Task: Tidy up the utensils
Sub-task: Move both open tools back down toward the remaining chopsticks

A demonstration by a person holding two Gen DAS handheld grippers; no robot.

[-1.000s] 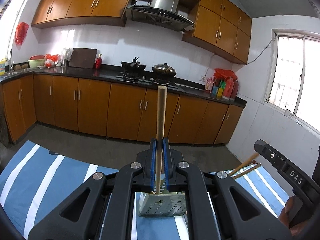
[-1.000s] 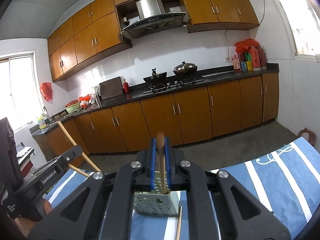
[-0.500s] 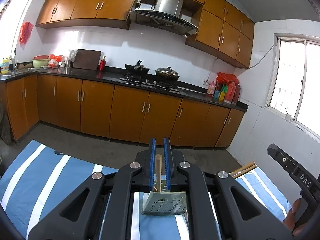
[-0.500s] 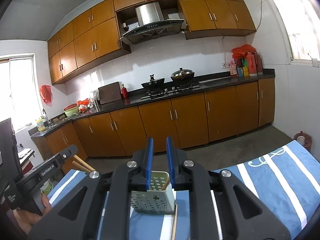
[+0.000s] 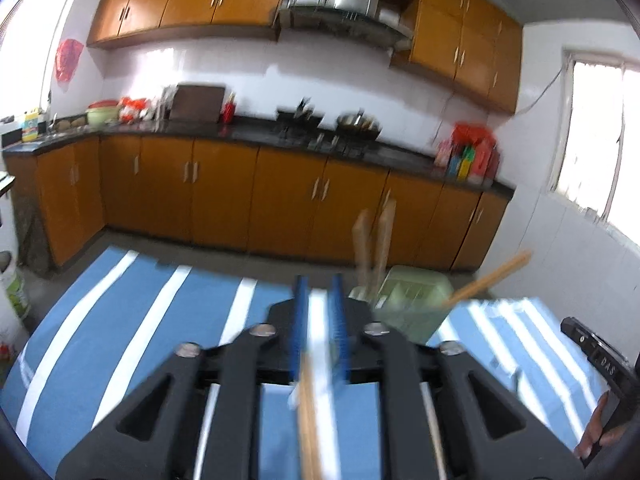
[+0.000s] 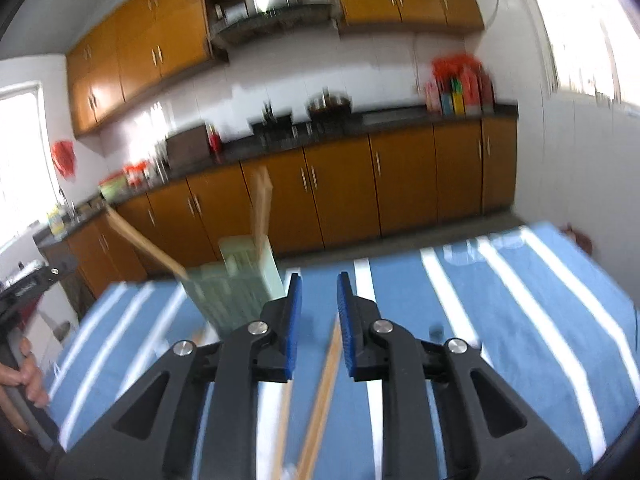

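Both claws are released and empty: the left gripper and right gripper hover above loose chopsticks on the striped cloth, near the green holder, which already has several sticks standing in it. To do the pickup well, drop straight down, straddle one stick near its middle, and close squarely so it doesn't roll

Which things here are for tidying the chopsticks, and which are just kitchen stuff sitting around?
For the job:
- green holder
- chopsticks standing in it
- loose chopsticks on the striped cloth
- left gripper, jaws open
- right gripper, jaws open

Just lying about:
- pots on the stove
- cutting board
- bottles
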